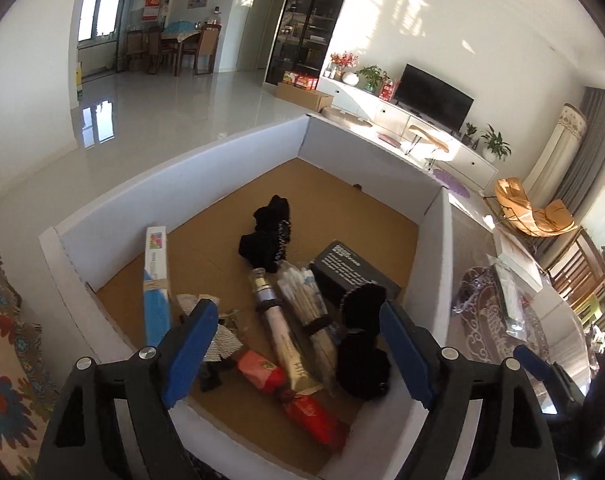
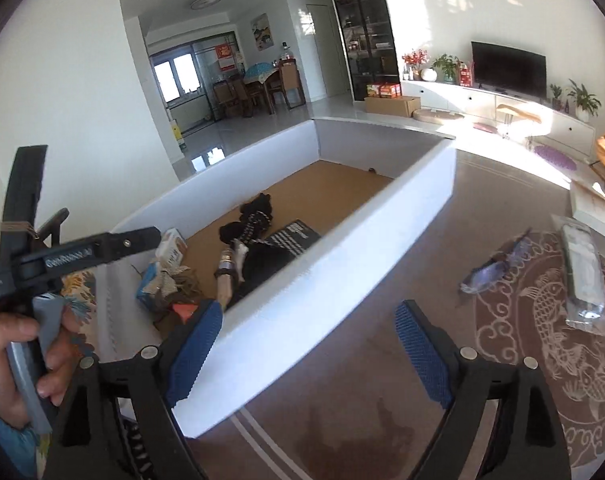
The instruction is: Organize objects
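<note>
Both tongs spread, nothing pinched: left tongs [image 1: 298,354] over white box [image 1: 366,148], right tongs [image 2: 310,350] beside it; black card's [image 1: 348,266] print unreadable.

White print covers a black box [image 1: 352,270] inside the white bin [image 1: 182,172], too small to read; embossed lettering on the left gripper's black arm [image 2: 68,258] stays illegible.
</note>
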{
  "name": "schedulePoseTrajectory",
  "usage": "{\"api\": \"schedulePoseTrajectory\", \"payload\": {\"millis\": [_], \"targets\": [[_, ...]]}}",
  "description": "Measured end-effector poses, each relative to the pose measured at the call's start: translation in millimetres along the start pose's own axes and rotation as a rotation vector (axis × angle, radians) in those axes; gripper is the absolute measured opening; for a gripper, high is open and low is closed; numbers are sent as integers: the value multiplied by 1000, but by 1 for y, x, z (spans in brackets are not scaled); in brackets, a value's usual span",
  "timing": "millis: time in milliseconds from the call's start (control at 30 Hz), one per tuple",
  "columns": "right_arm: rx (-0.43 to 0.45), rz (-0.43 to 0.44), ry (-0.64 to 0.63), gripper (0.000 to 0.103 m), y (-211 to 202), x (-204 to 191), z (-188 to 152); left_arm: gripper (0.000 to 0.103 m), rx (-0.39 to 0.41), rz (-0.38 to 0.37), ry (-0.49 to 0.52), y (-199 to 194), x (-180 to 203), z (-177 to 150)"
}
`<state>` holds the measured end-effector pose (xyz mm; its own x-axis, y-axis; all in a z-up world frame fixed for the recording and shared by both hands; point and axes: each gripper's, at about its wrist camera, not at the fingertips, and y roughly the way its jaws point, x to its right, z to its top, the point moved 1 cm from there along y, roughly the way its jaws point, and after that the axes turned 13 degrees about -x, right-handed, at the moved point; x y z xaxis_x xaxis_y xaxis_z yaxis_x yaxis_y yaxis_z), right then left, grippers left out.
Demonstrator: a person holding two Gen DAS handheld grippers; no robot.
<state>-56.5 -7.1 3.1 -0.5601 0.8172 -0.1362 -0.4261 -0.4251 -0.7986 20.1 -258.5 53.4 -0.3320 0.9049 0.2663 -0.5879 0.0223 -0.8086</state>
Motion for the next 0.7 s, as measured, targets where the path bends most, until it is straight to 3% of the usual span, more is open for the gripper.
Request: {"api": "schedulePoseTrajectory", "payload": {"millis": [67, 133, 233, 333, 400, 533, 700], "targets": [[-36, -110, 62, 92, -4, 46, -33, 83, 14, -98, 74, -10, 42, -15], [-104, -198, 138, 92, -9, 94, -65, 92, 8, -176, 176, -13, 87, -32], [-154, -278, 281, 92, -28, 155, -107, 101, -9, -228, 364, -10, 151, -65], [-175, -345, 401, 92, -51, 200, -139, 101, -47, -175, 543, 13, 201, -98], [-196, -377, 440, 92, -54, 216, -150, 101, -95, -123, 608, 35, 223, -115], [-182, -399, 435, 93, -58, 220, -154, 101, -195, -97, 629, 74, 243, -131], [-193, -398, 414, 100, -52, 214, -153, 101, -210, -27, 625, 100, 243, -143]]}}
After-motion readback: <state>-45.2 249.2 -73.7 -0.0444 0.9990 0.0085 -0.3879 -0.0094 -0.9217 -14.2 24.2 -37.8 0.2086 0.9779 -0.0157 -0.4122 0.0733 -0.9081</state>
